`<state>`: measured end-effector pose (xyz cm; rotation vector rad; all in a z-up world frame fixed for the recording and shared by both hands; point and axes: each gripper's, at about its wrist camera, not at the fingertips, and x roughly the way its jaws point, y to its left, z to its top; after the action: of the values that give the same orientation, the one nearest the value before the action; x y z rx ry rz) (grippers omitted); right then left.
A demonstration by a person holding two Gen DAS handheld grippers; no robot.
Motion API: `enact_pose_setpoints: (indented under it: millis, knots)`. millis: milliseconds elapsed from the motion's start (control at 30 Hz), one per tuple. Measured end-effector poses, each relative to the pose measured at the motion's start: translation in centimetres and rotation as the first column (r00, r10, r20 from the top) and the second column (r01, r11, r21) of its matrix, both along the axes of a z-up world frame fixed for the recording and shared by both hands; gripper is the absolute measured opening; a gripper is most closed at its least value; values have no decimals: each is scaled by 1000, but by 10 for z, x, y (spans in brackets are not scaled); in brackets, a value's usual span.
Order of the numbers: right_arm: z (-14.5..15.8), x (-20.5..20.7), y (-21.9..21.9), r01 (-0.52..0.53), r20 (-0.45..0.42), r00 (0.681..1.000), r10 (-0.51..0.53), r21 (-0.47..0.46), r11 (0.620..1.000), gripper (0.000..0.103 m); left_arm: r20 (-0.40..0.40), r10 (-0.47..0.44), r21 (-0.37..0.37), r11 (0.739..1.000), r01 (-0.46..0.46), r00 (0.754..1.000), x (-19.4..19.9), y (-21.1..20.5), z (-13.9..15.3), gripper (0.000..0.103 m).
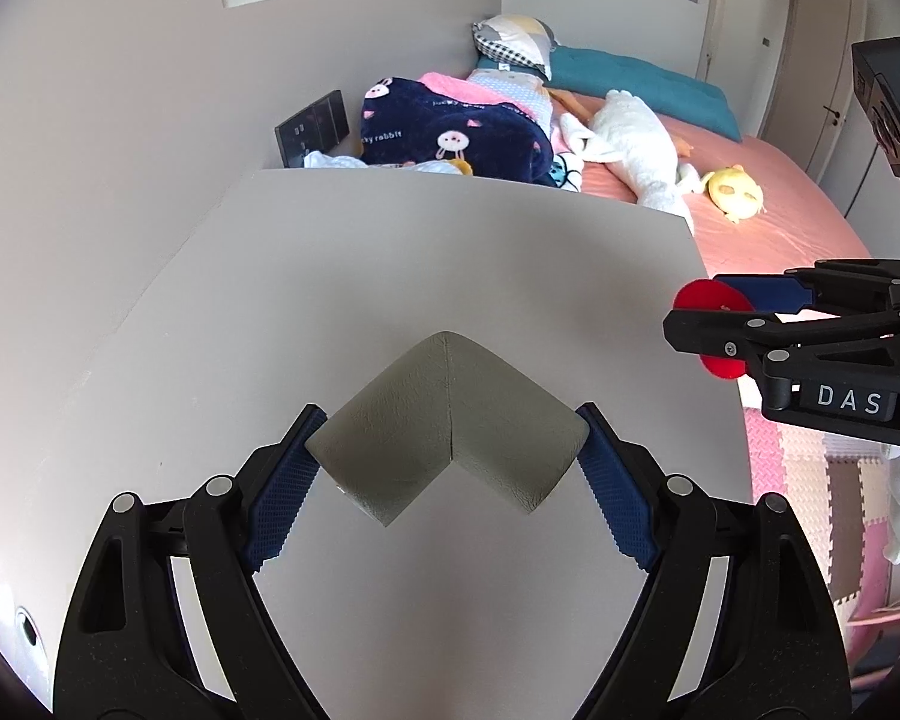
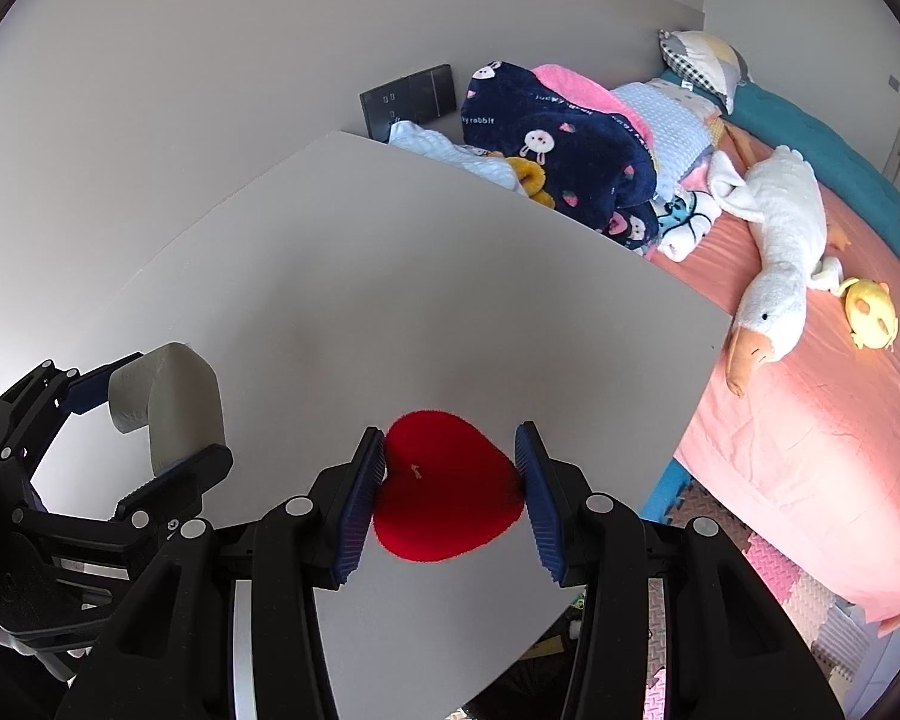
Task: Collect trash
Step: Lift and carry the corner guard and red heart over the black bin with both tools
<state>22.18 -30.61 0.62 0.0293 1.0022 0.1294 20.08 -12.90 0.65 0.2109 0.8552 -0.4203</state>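
Note:
A grey foam corner guard (image 1: 447, 429), bent in an L, is pinched between the blue pads of my left gripper (image 1: 447, 441), which is shut on it above the grey table (image 1: 390, 258). A red fuzzy heart (image 2: 447, 483) sits between the blue pads of my right gripper (image 2: 450, 480), shut on it and held over the table's near right part. In the left wrist view the right gripper (image 1: 714, 324) shows at the right edge with the red heart (image 1: 705, 300). In the right wrist view the left gripper (image 2: 150, 420) appears at lower left with the corner guard (image 2: 168, 402).
Past the table's far edge lies a bed with a pink sheet (image 2: 810, 420), a navy rabbit blanket (image 2: 558, 144), a white goose plush (image 2: 780, 246) and a yellow plush (image 2: 870, 312). A dark wall panel (image 2: 408, 99) sits behind. Foam floor tiles (image 1: 810, 480) lie right of the table.

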Motion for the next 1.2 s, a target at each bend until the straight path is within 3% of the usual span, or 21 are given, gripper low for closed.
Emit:
enact_pose_setpoints:
  millis: [400,1200]
  knots:
    - [31,-51,-25,37,48,998,-37,2,999,47,44,-39,-11,999,40,998,-43,-18,28,81]
    - [54,-138,-97,155,83,985,-153,-16,988,47,65,-167,-3,986,168,984,-110,-86,47,81]
